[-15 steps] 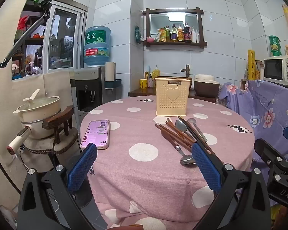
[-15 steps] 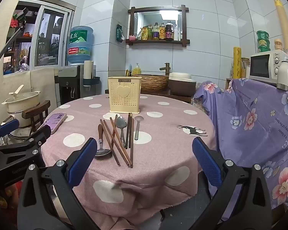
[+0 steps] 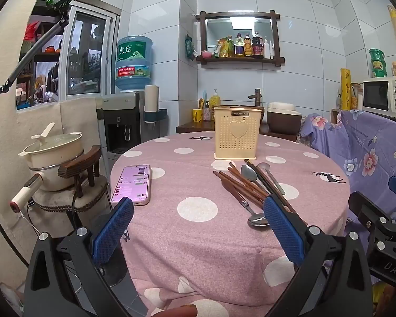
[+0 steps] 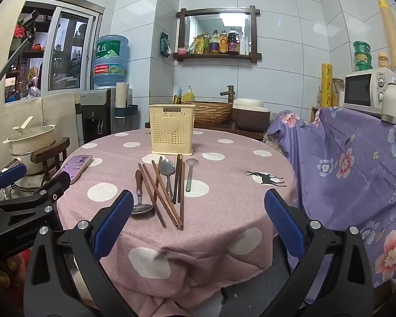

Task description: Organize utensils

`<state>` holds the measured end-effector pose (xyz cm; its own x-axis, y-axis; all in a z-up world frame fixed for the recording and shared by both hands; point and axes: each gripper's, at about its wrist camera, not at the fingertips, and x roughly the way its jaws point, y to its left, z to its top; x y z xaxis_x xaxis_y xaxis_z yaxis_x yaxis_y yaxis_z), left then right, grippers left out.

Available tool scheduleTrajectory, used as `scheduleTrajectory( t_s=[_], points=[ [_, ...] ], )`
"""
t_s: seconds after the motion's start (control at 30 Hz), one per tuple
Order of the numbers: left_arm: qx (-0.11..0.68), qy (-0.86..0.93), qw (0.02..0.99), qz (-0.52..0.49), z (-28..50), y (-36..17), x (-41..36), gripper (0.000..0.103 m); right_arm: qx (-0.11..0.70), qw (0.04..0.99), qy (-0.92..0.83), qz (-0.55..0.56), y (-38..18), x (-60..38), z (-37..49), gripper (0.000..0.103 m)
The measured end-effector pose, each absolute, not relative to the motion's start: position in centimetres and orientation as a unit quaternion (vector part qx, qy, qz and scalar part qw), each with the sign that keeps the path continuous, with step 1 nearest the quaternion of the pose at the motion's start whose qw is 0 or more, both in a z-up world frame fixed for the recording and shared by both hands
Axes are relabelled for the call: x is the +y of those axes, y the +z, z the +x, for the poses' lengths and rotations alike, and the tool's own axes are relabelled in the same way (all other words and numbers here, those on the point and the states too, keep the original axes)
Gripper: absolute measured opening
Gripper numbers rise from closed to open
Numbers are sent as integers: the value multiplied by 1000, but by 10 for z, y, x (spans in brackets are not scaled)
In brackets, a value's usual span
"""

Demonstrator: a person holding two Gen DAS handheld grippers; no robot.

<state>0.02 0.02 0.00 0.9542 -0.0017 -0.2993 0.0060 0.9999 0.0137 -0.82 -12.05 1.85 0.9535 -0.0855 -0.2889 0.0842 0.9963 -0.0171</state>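
Observation:
A cream perforated utensil holder (image 3: 236, 136) (image 4: 171, 132) with a heart stands upright at the far side of the round table (image 3: 198, 237) (image 4: 224, 211) with a pink dotted cloth. In front of it lie loose brown chopsticks (image 3: 240, 182) (image 4: 158, 192), dark chopsticks (image 4: 178, 177) and three spoons (image 3: 257, 220) (image 4: 141, 207) (image 4: 169, 170) (image 4: 190, 167). My left gripper (image 3: 198, 235) is open and empty, near the table's front edge, left of the utensils. My right gripper (image 4: 198, 227) is open and empty, short of the utensils' near ends.
A phone (image 3: 134, 181) (image 4: 75, 165) lies lit on the table's left side. A stool with a cream pot (image 3: 55, 155) stands left of the table. A purple floral cover (image 4: 356, 171) drapes furniture at the right. A water dispenser (image 3: 129, 121) and counter stand behind.
Both grippers have stayed almost still; the views have barely shifted. Nothing on the table has moved.

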Motion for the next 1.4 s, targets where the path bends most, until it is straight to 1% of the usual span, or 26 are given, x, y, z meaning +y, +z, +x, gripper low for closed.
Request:
scheduleTrajectory(
  t_s=[1.4],
  points=[
    [154, -8, 988, 5, 1, -2, -3, 98, 148, 988, -42, 0, 18, -121, -8, 98]
  ],
)
